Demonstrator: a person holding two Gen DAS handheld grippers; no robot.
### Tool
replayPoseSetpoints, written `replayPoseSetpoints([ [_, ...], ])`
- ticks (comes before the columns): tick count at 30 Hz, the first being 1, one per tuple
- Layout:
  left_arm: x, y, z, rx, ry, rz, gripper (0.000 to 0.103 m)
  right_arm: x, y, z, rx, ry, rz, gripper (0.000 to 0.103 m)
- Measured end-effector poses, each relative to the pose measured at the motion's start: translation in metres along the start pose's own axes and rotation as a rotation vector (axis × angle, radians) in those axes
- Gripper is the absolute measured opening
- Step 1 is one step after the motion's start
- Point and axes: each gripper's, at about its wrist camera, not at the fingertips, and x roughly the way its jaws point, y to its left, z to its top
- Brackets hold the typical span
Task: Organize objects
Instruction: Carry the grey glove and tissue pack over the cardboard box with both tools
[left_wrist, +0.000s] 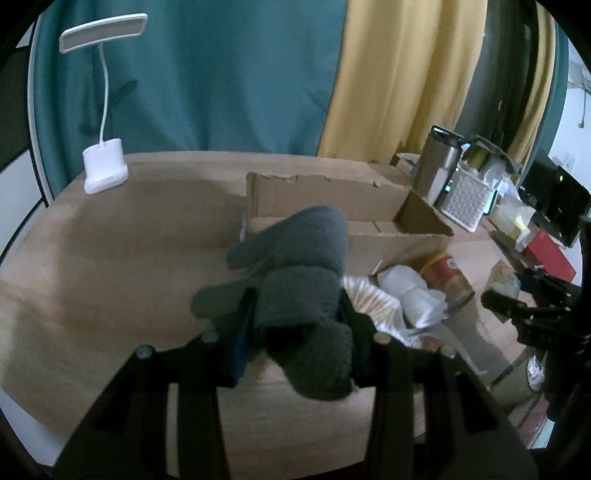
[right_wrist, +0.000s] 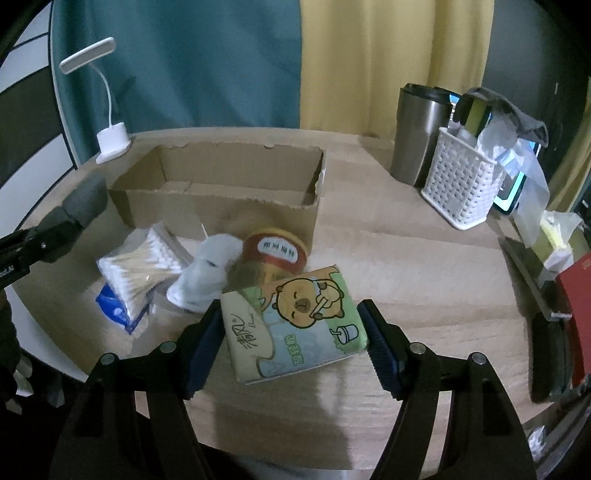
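Note:
My left gripper (left_wrist: 295, 299) is shut on a fluffy grey cloth (left_wrist: 295, 243), held above the wooden table (left_wrist: 129, 258) just left of the open cardboard box (left_wrist: 325, 195). My right gripper (right_wrist: 291, 308) is shut on a green tissue pack (right_wrist: 295, 332) with a cartoon animal on it, lifted a little off the table. Just beyond the pack lie a red-lidded jar (right_wrist: 275, 254) on its side, a white sock (right_wrist: 207, 273) and a bag of cotton swabs (right_wrist: 140, 266), all in front of the cardboard box (right_wrist: 221, 210). The box looks empty.
A white desk lamp (right_wrist: 112, 142) stands at the back left. At the back right are a steel tumbler (right_wrist: 417, 136) and a stuffed white basket (right_wrist: 461, 184), with a lit screen (right_wrist: 511, 192) behind. A red box (right_wrist: 580, 302) sits at the right edge.

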Motion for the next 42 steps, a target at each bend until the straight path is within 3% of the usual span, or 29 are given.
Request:
replayPoseSetpoints([
  [42, 0.019, -0.019, 0.073, 0.022, -0.041, -0.057, 0.042, 0.014, -0.015, 0.066, 0.02, -0.068, 0.017, 0.075],
])
